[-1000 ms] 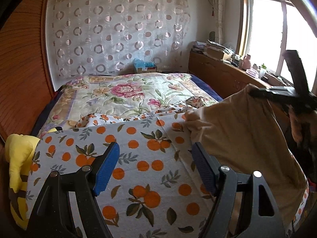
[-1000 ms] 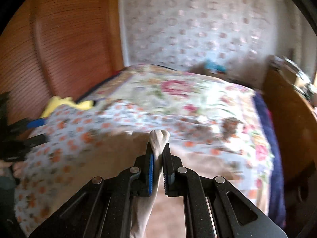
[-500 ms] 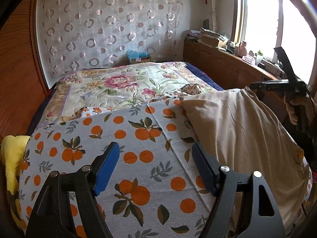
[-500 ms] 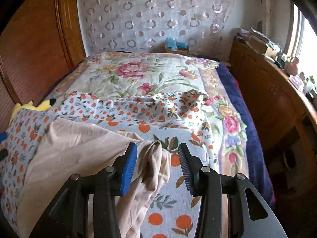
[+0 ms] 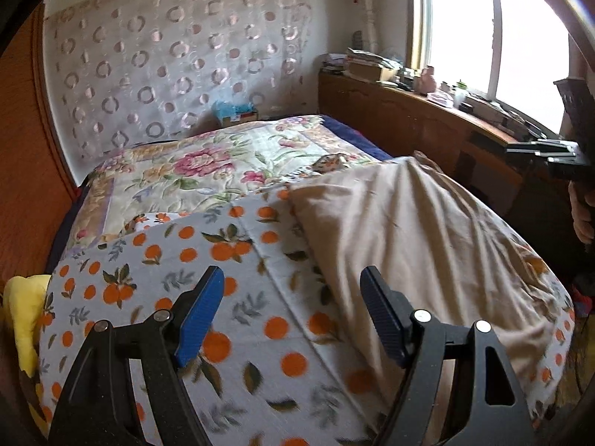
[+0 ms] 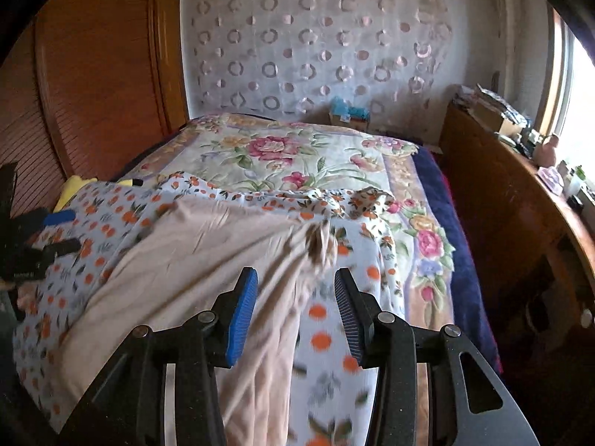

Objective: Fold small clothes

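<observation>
- My right tongs (image 6: 295, 310) stand apart with nothing pinched; a rumpled edge of the beige garment (image 6: 208, 260) lies just ahead of them, at the centre of the frame.
- My left tongs (image 5: 292, 314) gape wide and empty over the orange-print sheet (image 5: 178, 260), in the lower middle of their frame.
- The garment lies spread on the bed, filling the right half of the left view and the lower left of the right view.
- I judge this the spreading step: the cloth is laid out but wrinkled, not yet folded.
- Next I should smooth it, then pinch an edge with each pair and carry it across.
</observation>
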The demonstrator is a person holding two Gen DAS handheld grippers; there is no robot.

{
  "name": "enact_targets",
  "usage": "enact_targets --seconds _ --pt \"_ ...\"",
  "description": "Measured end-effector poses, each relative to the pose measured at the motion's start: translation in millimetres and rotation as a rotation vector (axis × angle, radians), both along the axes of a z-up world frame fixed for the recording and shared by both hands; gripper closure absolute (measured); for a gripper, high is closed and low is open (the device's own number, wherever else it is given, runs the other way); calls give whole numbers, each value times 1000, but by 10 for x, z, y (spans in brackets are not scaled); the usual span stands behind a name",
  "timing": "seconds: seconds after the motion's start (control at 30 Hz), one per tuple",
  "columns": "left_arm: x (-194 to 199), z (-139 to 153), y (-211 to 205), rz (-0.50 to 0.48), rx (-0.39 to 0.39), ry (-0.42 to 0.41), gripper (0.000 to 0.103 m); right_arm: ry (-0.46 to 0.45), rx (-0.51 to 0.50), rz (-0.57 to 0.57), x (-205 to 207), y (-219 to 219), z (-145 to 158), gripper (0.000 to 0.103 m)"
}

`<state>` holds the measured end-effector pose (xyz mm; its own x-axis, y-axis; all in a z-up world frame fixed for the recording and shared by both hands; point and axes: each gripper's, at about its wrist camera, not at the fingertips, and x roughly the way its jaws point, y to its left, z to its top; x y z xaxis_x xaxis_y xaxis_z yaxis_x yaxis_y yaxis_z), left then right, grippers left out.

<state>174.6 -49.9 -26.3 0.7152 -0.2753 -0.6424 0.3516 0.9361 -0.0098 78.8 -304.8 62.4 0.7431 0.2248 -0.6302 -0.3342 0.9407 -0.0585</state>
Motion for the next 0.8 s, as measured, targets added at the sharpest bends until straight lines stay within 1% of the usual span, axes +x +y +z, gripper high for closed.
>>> enact_targets --seconds 0.07,0.2,0.37,0.5,0.63,0.8 --pt "-117 -9 -42 -17 -3 10 27 2 -6 -5 -195 -37 -88 58" --pt "-373 -56 -112 -36 -3 31 27 37 2 13 -549 -90 -370 58" --pt "-662 -178 -172 -49 -7 70 27 77 37 40 -856 -83 -646 58" --pt "-874 -272 -207 -52 -8 99 27 76 74 55 -1093 -73 -746 58" --pt "-1015 -316 -253 -60 -2 113 27 85 79 55 -1266 -146 -837 58" --pt "-1082 -344 -330 -72 9 114 27 104 96 37 -1340 -244 -866 58"
